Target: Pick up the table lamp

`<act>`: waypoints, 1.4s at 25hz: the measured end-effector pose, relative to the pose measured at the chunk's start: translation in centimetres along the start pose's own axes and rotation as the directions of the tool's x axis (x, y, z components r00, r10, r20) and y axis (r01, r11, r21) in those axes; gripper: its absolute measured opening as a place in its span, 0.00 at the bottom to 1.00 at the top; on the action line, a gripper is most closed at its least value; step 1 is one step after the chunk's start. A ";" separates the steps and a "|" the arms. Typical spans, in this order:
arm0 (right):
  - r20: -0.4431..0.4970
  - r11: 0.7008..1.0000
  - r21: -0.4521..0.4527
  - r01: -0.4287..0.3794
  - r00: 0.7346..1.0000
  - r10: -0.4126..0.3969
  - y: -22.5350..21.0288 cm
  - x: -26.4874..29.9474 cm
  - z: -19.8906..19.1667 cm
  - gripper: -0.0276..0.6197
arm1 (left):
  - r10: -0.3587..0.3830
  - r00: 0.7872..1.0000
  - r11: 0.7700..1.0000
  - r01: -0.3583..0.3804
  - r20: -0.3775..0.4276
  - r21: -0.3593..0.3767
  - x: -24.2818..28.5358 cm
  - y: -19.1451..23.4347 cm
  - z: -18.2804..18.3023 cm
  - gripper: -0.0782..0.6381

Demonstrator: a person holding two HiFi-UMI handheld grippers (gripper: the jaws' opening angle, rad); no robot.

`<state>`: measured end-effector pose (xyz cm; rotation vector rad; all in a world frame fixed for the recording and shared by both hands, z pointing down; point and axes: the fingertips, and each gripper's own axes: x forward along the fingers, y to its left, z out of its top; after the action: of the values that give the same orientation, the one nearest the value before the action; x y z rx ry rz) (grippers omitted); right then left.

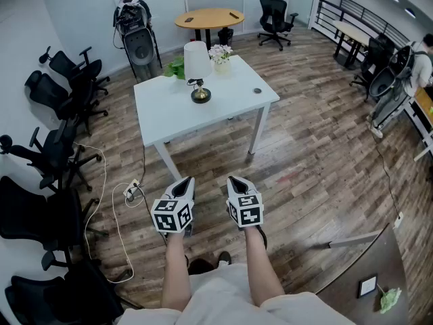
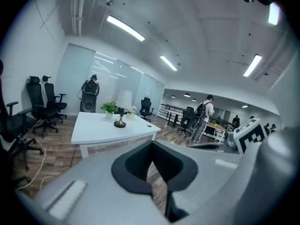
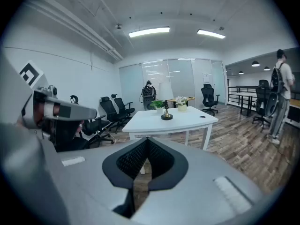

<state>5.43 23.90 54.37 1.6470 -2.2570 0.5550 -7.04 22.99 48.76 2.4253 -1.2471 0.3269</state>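
Note:
The table lamp point(image 1: 197, 65), with a white shade and a round dark-and-brass base, stands upright on the far left part of the white table point(image 1: 230, 103). It also shows small in the left gripper view, lamp point(image 2: 121, 111), and in the right gripper view, lamp point(image 3: 166, 110). My left gripper point(image 1: 185, 183) point(image 2: 152, 145) and right gripper point(image 1: 237, 181) point(image 3: 147, 140) hang side by side over the wooden floor, well short of the table's near edge. Both point toward the table. Their jaws are shut with nothing between them.
On the table stand a pot of white flowers point(image 1: 221, 55), a green plant point(image 1: 176, 68) and a small dark disc point(image 1: 256, 91). Black office chairs point(image 1: 57, 147) line the left wall. A cable and power strip point(image 1: 132, 190) lie on the floor. A person point(image 1: 421, 58) stands far right.

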 end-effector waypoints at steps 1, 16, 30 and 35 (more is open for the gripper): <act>0.011 1.000 0.004 0.007 1.000 -0.007 -0.3 0.4 0.6 0.08 | -0.010 1.000 1.000 0.010 -0.010 0.018 0.3 0.1 0.1 0.11; 0.018 1.000 0.015 -0.019 1.000 0.019 -1.4 8.2 3.1 0.08 | -0.015 1.000 1.000 0.016 -0.024 0.011 7.1 5.4 3.0 0.11; 0.007 0.998 0.058 0.004 1.000 -0.004 -5.9 20.4 10.2 0.08 | -0.079 0.995 0.994 0.084 -0.065 0.072 18.4 12.8 11.3 0.11; -0.001 0.996 0.081 0.027 1.000 -0.027 -6.9 25.1 12.3 0.09 | -0.085 0.993 0.994 0.090 -0.076 0.067 22.0 16.5 13.7 0.11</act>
<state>4.32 -4.88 55.70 1.7124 -2.2361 0.6479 -7.45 -7.72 48.65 2.4944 -1.1122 0.4370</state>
